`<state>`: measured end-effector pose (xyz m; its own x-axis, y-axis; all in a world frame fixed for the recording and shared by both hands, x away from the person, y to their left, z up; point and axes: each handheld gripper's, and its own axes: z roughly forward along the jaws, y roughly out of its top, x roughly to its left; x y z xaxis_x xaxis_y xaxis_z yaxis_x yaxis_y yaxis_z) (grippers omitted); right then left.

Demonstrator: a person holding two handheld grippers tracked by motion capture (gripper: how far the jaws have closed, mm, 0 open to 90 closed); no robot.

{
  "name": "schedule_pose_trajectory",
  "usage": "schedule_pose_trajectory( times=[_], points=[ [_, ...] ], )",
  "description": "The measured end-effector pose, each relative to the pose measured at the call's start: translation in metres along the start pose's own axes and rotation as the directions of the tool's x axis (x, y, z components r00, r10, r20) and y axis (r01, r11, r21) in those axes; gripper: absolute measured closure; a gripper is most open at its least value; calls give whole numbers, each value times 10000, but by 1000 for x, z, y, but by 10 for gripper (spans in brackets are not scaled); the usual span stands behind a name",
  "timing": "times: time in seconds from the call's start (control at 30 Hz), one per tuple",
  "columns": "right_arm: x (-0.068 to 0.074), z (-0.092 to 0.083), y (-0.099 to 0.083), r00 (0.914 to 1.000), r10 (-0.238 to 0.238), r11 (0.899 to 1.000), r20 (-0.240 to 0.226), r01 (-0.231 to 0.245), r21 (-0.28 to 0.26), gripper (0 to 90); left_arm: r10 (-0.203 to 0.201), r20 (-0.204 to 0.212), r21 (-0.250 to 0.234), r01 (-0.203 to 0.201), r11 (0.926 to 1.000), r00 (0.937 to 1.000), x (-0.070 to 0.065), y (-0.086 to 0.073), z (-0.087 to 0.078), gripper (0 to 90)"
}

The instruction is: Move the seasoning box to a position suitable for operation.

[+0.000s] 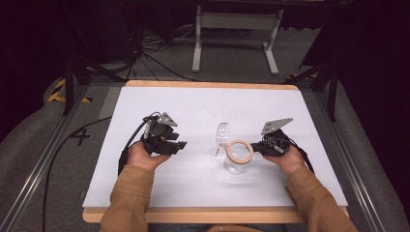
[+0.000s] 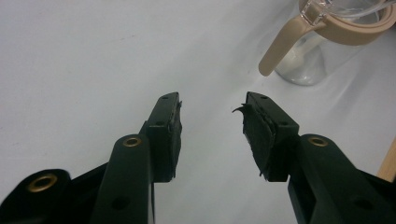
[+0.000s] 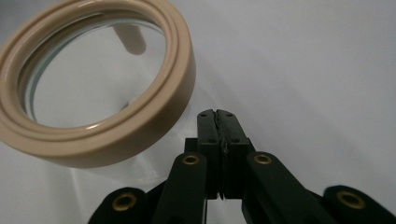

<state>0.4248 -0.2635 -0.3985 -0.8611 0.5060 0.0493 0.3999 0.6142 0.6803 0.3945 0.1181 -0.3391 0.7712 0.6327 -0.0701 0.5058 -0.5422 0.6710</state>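
high view: I see a clear jar [image 1: 238, 159] with beige rim on the white surface [image 1: 203, 106], between left tool [image 1: 180, 145] and right tool [image 1: 255, 147], nearer the right.
left gripper view: left tool [image 2: 212, 128] released, jar [image 2: 327, 37] ahead.
right gripper view: right tool [image 3: 217, 122] clenched, empty, just beside jar [image 3: 93, 88].

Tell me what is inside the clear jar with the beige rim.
The jar looks empty: through its open beige rim only clear glass and the white table beneath show. Its hinged lid stands open. The bottom edge near the right gripper is hidden.
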Motion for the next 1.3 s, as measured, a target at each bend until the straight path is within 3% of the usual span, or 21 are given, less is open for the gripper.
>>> schedule_pose_trajectory(
  times=[0.53,0.83,1.03,1.3],
  points=[
    [4,1,-3,10000,46,9998,-23,-46,178,895,-220,175,-133,222,9997,9996,3,3,3,571],
    [13,-1,-9,9997,26,9988,-242,-14,490,895,151,374,-65,-149,9999,9992,1,12,11,568],
    [26,0,-15,9989,-53,9962,-471,94,864,896,132,558,-88,-127,9999,9984,1,18,16,567],
    [45,1,-14,9956,-510,9922,-783,594,1095,895,349,731,-60,-346,9994,9967,0,24,21,566]
  ],
)
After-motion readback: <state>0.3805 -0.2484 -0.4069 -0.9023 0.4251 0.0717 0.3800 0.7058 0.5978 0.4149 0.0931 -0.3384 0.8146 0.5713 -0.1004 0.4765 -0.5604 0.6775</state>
